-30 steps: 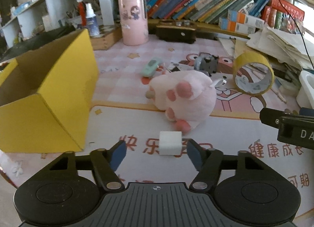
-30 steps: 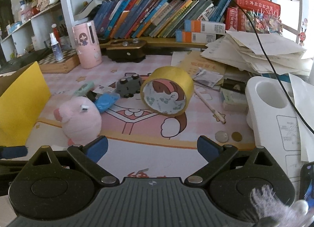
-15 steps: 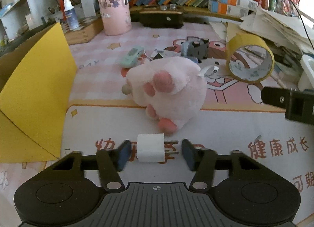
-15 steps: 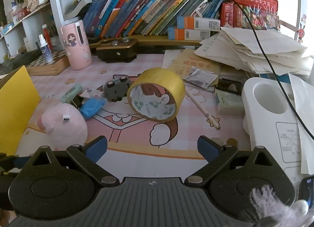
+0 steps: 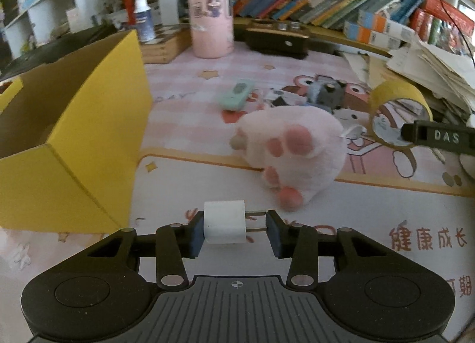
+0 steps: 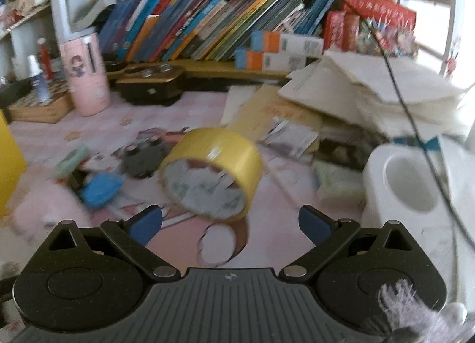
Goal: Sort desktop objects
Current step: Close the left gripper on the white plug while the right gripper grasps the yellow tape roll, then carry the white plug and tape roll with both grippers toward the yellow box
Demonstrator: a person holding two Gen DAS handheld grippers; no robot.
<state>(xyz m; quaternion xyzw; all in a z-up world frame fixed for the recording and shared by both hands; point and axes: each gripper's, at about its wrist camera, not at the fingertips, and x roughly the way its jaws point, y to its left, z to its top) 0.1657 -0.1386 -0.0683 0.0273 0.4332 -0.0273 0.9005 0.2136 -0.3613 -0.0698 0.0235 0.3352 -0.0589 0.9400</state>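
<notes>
A white charger plug (image 5: 224,224) lies sideways between the pads of my left gripper (image 5: 234,231). Its jaws are closing: the left pad is against the white body and the right pad meets the two prong tips. A pink plush paw (image 5: 297,150) lies just beyond, and an open yellow cardboard box (image 5: 89,147) stands at the left. My right gripper (image 6: 230,222) is open, with nothing between its fingers. A yellow tape roll (image 6: 219,150) stands on edge just ahead of it. This view is blurred by motion.
A grey toy (image 5: 326,93), a mint-green gadget (image 5: 237,93) and a blue item (image 6: 101,188) lie mid-desk. A pink cup (image 5: 210,16) and a dark box (image 5: 276,40) stand at the back under the books. Stacked papers (image 6: 371,90) and a white holder (image 6: 409,182) crowd the right.
The left jaws have narrowed from wide apart onto the white plug. The right gripper has moved toward the tape roll, which now looms larger and nearer its fingers.
</notes>
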